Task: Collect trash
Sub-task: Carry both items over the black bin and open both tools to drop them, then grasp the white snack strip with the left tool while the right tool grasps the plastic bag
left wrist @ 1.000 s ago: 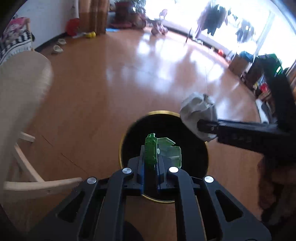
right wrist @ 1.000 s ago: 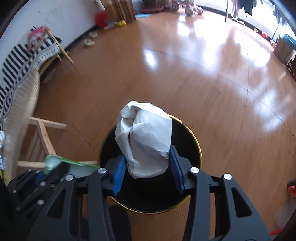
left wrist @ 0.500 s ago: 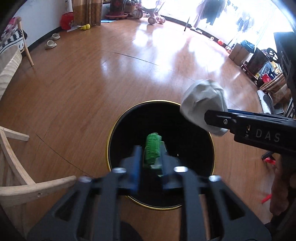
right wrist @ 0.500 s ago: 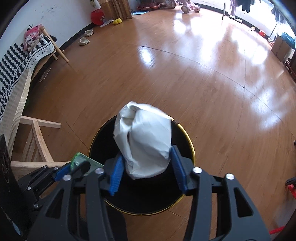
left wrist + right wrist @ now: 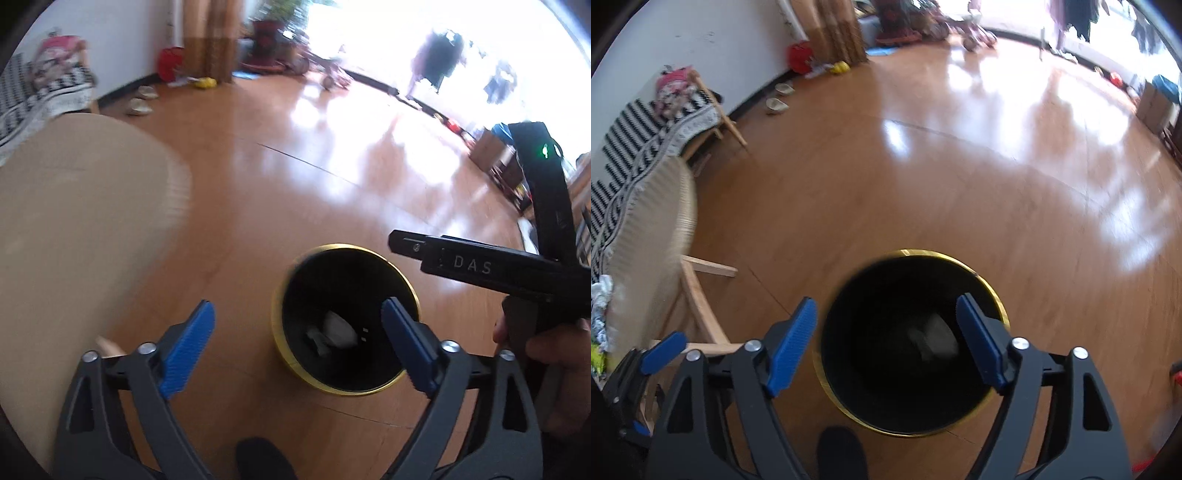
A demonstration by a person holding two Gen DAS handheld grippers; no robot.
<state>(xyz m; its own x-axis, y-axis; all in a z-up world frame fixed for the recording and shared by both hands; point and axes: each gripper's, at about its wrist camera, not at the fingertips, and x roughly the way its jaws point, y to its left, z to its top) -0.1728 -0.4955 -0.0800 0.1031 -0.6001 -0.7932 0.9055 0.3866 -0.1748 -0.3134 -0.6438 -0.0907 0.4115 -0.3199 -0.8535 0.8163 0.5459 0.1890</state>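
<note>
Both my left gripper and right gripper are opening, empty, above the bin; pale trash lies inside, remaining litter unseen.

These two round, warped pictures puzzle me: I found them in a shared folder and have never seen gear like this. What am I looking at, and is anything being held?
No robot here: a person carries a hand-held gripper in each hand, each with a wide-angle camera looking forward along its two blue-padded fingers. That lens causes the warping.

One picture is from the left gripper. It also shows the right gripper's black body, and the hand holding it, coming in from the right. The other picture is from the right gripper.

Both look down at a wooden floor with a black bin, gold-rimmed, below. Pale crumpled trash lies at its bottom; in the right view it is only a dim blur. A wooden chair stands to the left.

Nothing is held: both sets of jaws are opening, with nothing between them.
</note>
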